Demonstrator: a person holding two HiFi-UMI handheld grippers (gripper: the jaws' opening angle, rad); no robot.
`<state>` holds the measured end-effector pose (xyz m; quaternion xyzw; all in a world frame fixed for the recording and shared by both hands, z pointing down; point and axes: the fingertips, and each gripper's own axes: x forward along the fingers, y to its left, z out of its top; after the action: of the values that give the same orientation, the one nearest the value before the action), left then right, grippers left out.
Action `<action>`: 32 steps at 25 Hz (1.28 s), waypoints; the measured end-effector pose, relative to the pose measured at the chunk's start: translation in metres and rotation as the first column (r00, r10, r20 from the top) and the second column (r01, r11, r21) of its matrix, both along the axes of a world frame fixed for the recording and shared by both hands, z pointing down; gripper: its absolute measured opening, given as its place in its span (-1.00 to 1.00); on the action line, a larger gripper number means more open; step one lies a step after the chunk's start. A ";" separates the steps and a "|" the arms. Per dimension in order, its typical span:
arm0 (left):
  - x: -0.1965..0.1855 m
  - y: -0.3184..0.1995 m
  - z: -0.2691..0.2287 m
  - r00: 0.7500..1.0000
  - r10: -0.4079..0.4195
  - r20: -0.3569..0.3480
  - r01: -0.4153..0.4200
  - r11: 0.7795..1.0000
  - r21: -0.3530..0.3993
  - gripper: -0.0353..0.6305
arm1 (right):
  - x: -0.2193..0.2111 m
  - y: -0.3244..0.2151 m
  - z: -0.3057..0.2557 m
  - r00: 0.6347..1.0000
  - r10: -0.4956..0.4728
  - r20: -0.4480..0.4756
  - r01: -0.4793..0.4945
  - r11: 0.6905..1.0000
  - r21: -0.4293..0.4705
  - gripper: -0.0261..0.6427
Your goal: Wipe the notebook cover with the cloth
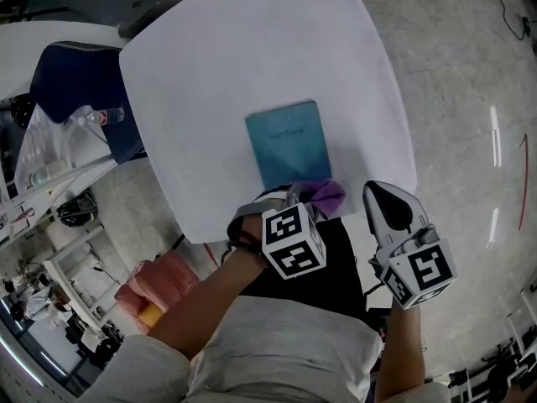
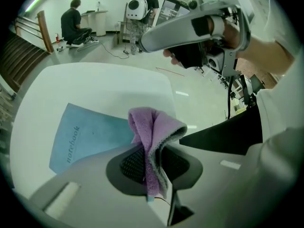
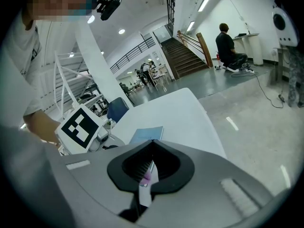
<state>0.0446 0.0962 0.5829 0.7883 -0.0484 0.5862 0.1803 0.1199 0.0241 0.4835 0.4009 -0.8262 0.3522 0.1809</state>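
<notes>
Head view: the white table (image 1: 210, 99) fills the upper centre of the frame, with the blue notebook (image 1: 287, 143) flat on it at mid-frame. At lower right the right gripper (image 1: 379, 190) hangs off the table's edge, jaws together on nothing. The left gripper (image 1: 300, 195) is clamped on the purple cloth (image 1: 325, 195) at the notebook's lower right corner. Nothing pins the notebook, so a wiping stroke may simply push it along, and the cloth, pinched by one fold, could slip free.

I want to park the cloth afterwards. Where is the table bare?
Bare: the table beyond the notebook and left of it; a narrower strip on its right. Crowded: the near edge, where the left gripper holds the cloth.
</notes>
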 end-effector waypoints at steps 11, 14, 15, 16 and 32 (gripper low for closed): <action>-0.005 -0.017 -0.014 0.990 -0.105 -0.098 0.107 0.994 0.019 -0.67 | -0.001 -0.003 -0.003 1.000 -0.012 -0.016 0.012 1.000 -0.005 -0.88; -0.014 -0.035 -0.023 0.978 -0.165 -0.124 0.171 0.984 0.042 -0.67 | -0.004 -0.005 -0.007 1.000 -0.022 -0.022 0.022 1.000 -0.003 -0.88; -0.018 -0.043 -0.027 0.974 -0.184 -0.131 0.192 0.980 0.055 -0.67 | -0.006 -0.006 -0.009 0.999 -0.027 -0.024 0.027 1.000 -0.001 -0.88; -0.023 -0.050 -0.031 0.969 -0.202 -0.139 0.213 0.975 0.068 -0.67 | -0.007 -0.007 -0.013 0.999 -0.032 -0.027 0.032 0.999 0.002 -0.88; -0.073 -0.139 -0.158 0.820 -0.342 -0.458 0.492 0.831 0.260 -0.66 | -0.031 -0.044 -0.106 0.994 -0.077 -0.075 0.087 0.986 0.145 -0.88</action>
<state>-0.0283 -0.0425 0.4248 0.8780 -0.2941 0.3413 0.1618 0.0886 -0.0196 0.3773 0.3906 -0.8592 0.2681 0.1934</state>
